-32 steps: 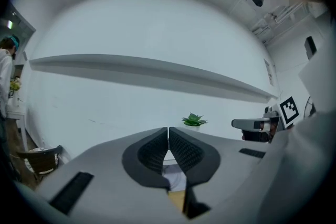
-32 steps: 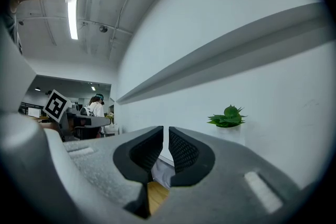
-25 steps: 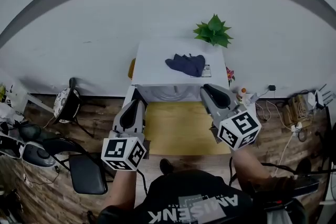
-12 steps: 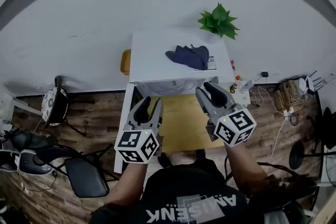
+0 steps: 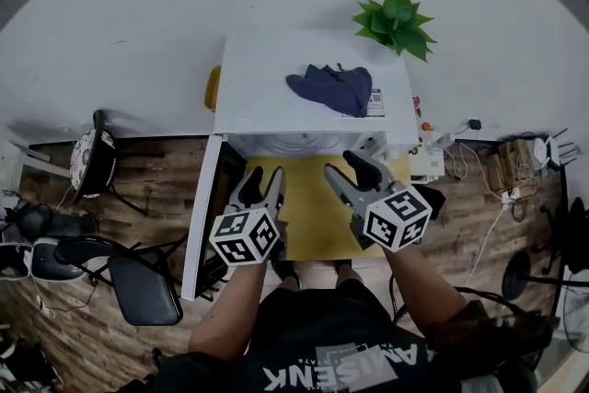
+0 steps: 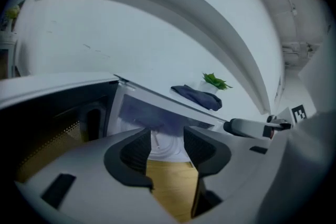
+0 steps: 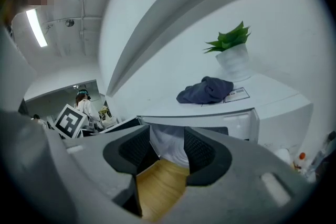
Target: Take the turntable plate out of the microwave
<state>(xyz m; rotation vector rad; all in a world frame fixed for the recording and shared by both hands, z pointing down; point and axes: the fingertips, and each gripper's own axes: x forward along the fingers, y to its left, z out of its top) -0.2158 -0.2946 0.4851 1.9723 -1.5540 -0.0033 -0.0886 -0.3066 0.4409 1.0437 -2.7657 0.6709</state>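
Note:
The white microwave [image 5: 313, 101] stands with its door [image 5: 204, 225] swung open to the left. Inside the pale cavity the turntable plate [image 5: 296, 145] shows as a faint round shape, seen between the jaws in the left gripper view [image 6: 164, 145]. My left gripper [image 5: 263, 179] hovers in front of the opening's left half and my right gripper [image 5: 342, 168] in front of its right half. The jaws of both have just been opening, and both now stand open with nothing between them. In their own views the left gripper [image 6: 167, 144] and the right gripper [image 7: 167, 147] point at the cavity.
A dark blue cloth [image 5: 331, 89] lies on top of the microwave, with a potted green plant [image 5: 396, 18] behind it. The yellow wooden tabletop [image 5: 308, 216] spreads below the grippers. A black chair [image 5: 147, 299] stands at the left; cables and a socket strip [image 5: 515, 166] lie at the right.
Both grippers have come down to the level of the microwave's opening, and their jaws have gone from shut to wide open. The microwave has not moved.

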